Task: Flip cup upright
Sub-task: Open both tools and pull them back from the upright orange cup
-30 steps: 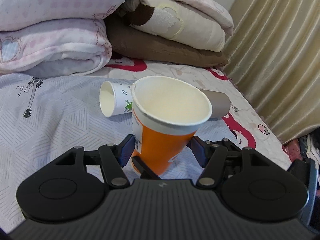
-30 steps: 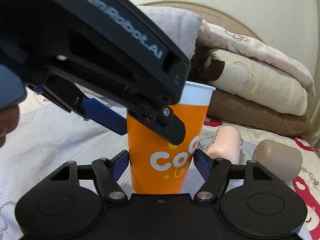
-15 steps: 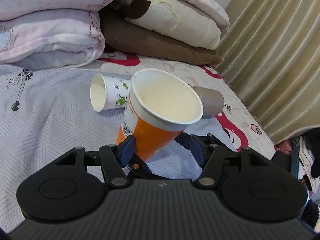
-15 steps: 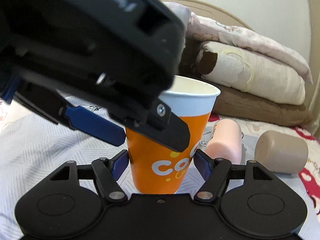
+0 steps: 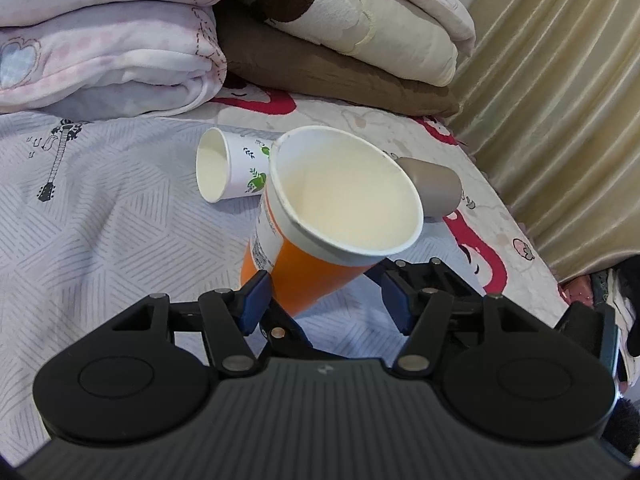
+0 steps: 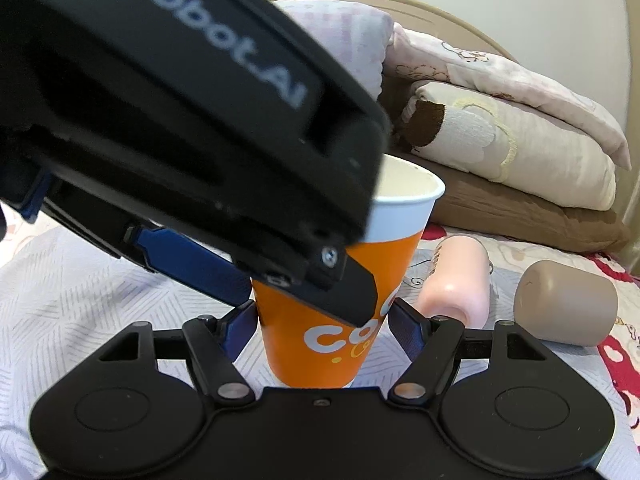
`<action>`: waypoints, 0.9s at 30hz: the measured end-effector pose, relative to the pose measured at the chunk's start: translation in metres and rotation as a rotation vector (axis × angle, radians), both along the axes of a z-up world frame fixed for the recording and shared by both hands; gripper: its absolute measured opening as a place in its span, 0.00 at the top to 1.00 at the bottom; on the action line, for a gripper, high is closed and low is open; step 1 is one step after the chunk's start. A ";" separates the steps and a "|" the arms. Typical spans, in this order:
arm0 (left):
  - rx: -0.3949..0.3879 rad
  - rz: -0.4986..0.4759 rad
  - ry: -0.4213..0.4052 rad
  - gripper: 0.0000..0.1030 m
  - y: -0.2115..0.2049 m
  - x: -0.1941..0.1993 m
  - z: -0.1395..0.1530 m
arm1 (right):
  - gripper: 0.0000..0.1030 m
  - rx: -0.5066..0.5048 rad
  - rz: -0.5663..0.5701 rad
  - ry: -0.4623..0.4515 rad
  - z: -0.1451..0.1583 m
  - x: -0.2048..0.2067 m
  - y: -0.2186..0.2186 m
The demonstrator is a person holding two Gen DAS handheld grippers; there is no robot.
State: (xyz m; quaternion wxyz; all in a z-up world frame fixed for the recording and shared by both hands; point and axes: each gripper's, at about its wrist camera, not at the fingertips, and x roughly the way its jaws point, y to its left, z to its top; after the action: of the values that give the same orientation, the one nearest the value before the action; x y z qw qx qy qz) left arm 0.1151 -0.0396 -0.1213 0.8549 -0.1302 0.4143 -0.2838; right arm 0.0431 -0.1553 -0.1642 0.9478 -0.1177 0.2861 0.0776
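Observation:
An orange paper cup [image 5: 304,264] with a white rim stands mouth up on the bedsheet; it also shows in the right wrist view [image 6: 340,320]. My right gripper [image 6: 322,326] has its blue pads on both sides of the cup's lower body and is shut on it. My left gripper [image 5: 324,294] is above and behind the cup; its left pad is at the cup's side and its right pad stands apart, so it is open. The left gripper's body [image 6: 180,120] fills the upper left of the right wrist view.
A white paper cup with a leaf print [image 5: 232,168] lies on its side behind the orange cup. A pink cup [image 6: 456,276] and a taupe cup [image 6: 564,304] lie on their sides to the right. Folded blankets [image 5: 340,32] are stacked at the back. A curtain [image 5: 560,120] hangs at the right.
The left gripper has risen and pulled back, so the orange cup shows lower between its fingers. The right gripper has stayed on the cup, which stands upright.

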 end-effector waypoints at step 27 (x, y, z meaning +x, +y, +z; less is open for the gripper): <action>0.123 0.020 0.071 0.41 0.015 -0.042 0.046 | 0.19 0.135 -0.137 0.244 0.046 -0.019 -0.033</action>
State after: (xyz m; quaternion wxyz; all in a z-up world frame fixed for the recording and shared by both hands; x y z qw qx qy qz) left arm 0.0729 -0.0242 -0.0754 0.8489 -0.0912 0.4597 -0.2446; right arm 0.0236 -0.1885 -0.1182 0.9148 -0.0237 0.4005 0.0456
